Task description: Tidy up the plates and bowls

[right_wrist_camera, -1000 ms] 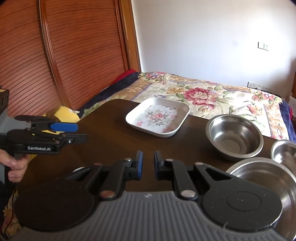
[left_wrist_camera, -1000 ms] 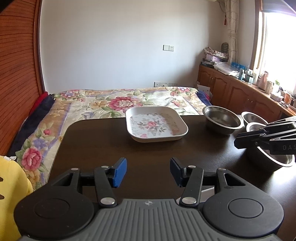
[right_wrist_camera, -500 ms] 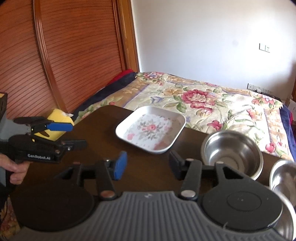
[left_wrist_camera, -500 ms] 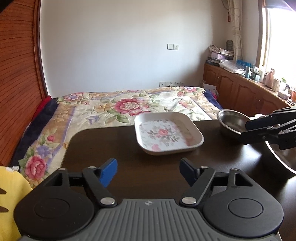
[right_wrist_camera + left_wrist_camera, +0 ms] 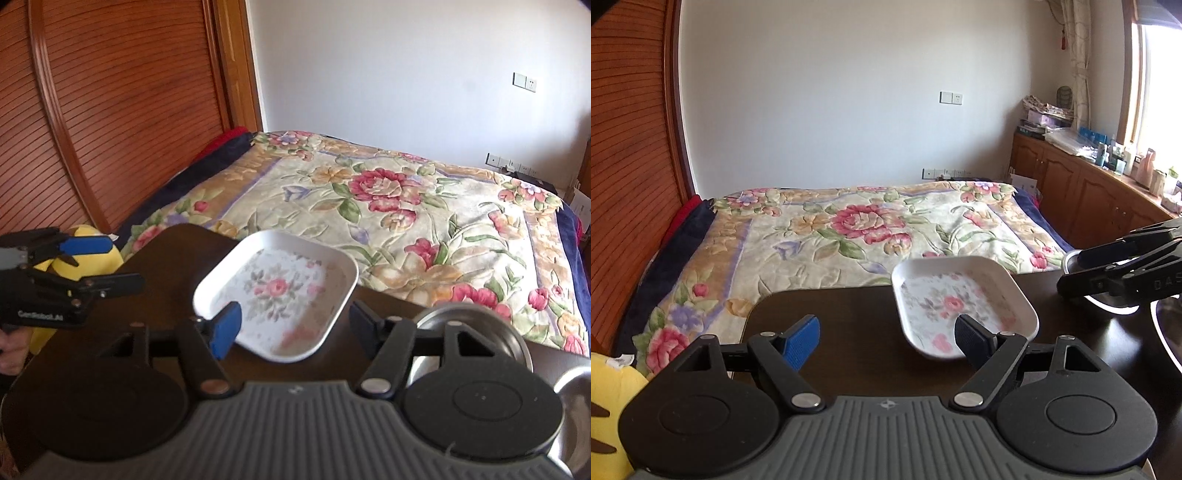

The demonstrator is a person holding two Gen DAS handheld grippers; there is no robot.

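Behind the dark counter (image 5: 849, 317) stands a bed (image 5: 849, 229) under a flowered cover, with a slatted wooden wall on one side.

On the counter's far part lies a white square plate (image 5: 280, 284) with a flower print, flat and free of any hold. It looks stiff and probably light, perhaps melamine or ceramic, so it may chip if dropped and its smooth glaze may slip. Its raised rim is the sensible place to take hold, one finger over the lip and one under it.

Seen from the right tool (image 5: 291, 328), the plate sits straight ahead, its near edge just beyond and between the two fingers, which stand wide apart and grip nothing. A steel bowl (image 5: 476, 328) lies ahead and right of this tool, partly hidden by it, and the rim of another bowl (image 5: 570, 384) shows at the far right edge.

Seen from the left tool (image 5: 886, 339), the plate lies ahead and to the right, its near corner behind the right fingertip (image 5: 971, 338). This tool's fingers are also spread wide and empty.
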